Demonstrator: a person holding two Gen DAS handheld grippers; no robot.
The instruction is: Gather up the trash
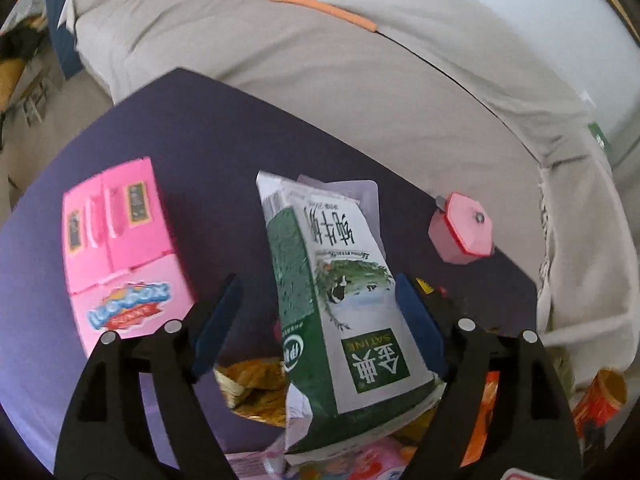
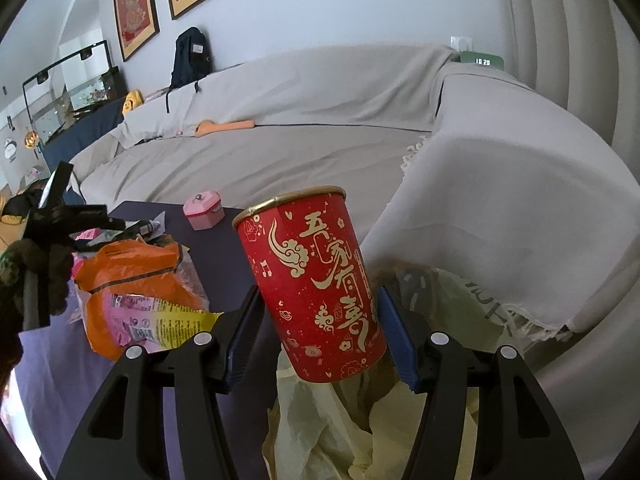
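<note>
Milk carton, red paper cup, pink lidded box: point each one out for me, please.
Milk carton [image 1: 344, 300]: left wrist view, on its white printed front face.
Red paper cup [image 2: 316, 280]: right wrist view, on its red side wall.
Pink lidded box [image 1: 464, 230]: left wrist view, on its lid.

I read: milk carton [image 1: 344, 300], "SATINE" and "金典"; green clock [image 2: 481, 61], "10 20"; red cup [image 2: 316, 284], gold Chinese characters.
</note>
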